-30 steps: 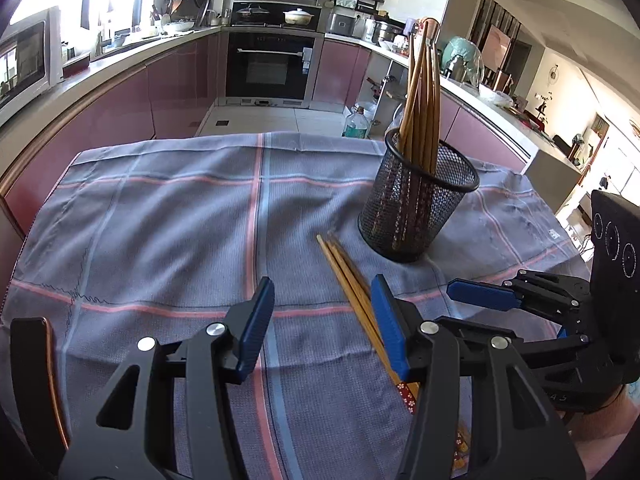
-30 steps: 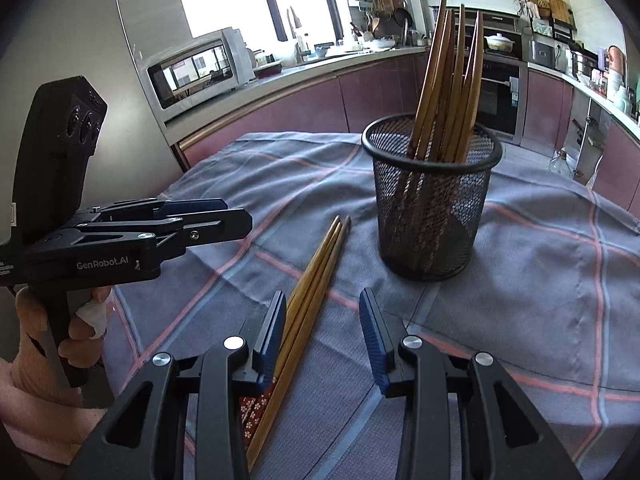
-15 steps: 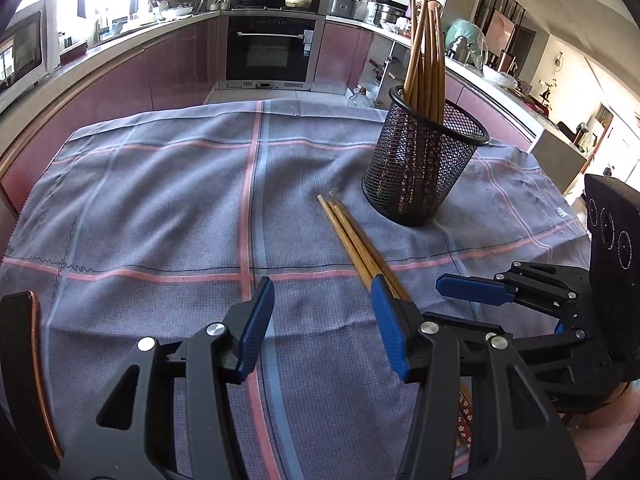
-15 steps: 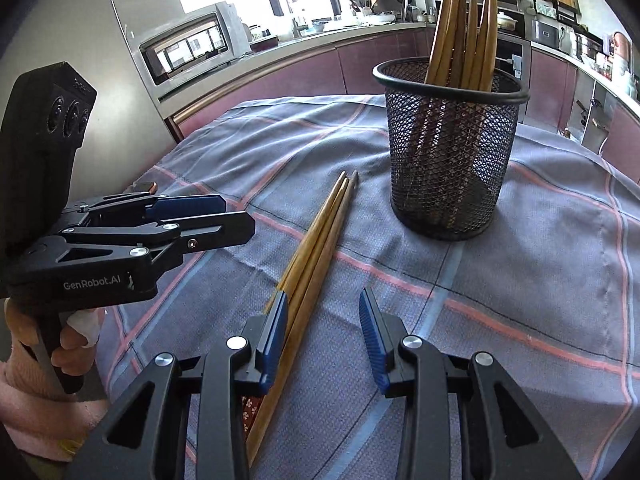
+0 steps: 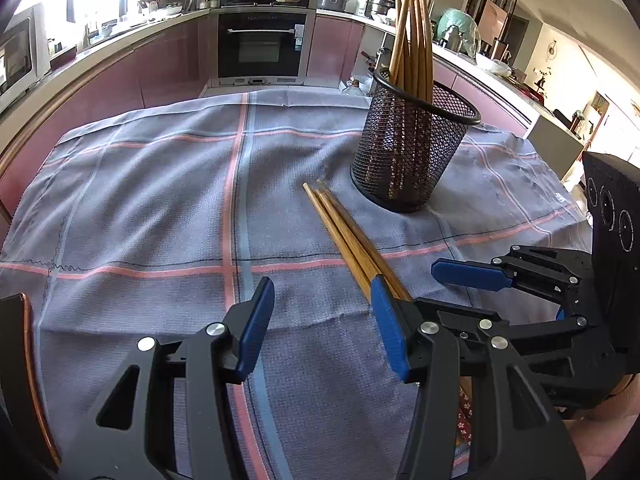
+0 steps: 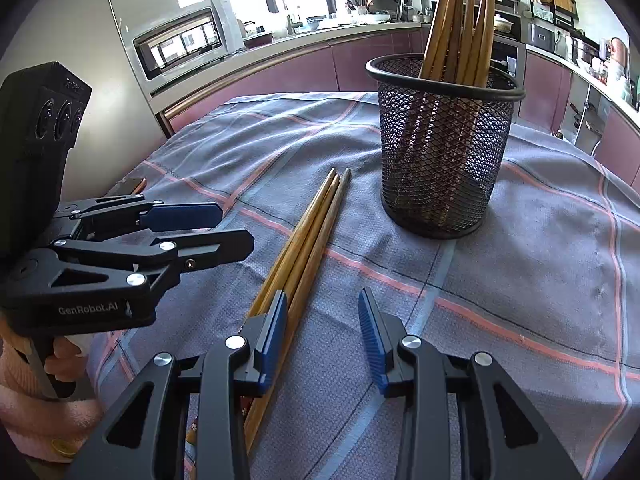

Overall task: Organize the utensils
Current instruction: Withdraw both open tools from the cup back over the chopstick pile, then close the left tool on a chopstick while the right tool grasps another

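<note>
Right wrist view, brown wooden chopsticks (image 6: 308,236) lying bundled on cloth, left gripper (image 5: 322,334) and right gripper (image 6: 323,334) both agape

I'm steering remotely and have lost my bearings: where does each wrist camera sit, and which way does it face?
Left wrist: behind the open left gripper, facing across the cloth-covered table toward the oven; the right gripper enters at right.
Right wrist: behind the open right gripper, facing the windows and microwave; the left gripper and hand show at left.
Shared: the loose chopsticks lying beside the mesh holder, and each shows the other gripper with open jaws.
</note>
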`<state>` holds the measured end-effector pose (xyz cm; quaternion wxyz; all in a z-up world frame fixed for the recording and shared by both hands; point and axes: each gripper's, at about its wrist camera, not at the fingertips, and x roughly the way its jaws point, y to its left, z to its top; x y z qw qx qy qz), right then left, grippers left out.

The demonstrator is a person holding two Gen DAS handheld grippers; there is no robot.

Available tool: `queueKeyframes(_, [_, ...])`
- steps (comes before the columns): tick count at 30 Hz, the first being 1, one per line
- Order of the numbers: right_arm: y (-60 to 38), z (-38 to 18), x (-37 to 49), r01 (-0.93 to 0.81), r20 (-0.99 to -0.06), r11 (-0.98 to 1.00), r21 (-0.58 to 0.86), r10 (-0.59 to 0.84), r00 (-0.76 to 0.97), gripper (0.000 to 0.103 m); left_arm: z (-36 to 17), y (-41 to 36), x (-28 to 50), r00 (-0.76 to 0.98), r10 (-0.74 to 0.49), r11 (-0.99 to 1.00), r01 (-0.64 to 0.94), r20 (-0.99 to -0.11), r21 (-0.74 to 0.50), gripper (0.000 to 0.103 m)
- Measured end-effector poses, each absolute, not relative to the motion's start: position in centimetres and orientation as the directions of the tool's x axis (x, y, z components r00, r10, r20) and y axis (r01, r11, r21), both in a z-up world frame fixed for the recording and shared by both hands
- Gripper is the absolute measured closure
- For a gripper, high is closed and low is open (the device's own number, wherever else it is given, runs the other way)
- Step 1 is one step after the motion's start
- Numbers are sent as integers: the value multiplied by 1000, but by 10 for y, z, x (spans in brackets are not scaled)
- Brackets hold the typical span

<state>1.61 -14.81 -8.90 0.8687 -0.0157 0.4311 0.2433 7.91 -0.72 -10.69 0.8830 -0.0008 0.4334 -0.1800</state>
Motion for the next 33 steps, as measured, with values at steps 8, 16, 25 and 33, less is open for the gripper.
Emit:
queueKeyframes(8, [-151,-88,16,-421,-759,891,170,391,521,69,-114,-19,78,543,-317,929,344,-778,-139,52])
queueKeyframes(16, [-153,-89,17,-416,-760,892,174,391,519,69,-123,-23,80,527,-301,929,349,-795,-121,52])
queueKeyframes(25, [-152,-89,16,-419,-760,892,171,390,520,69,-124,-22,84,521,-295,930,348,-801,-117,57])
queueKeyframes(33, [-151,-89,17,-419,-761,894,161,383,524,69,-124,-17,85,514,-304,928,352,-802,-126,58])
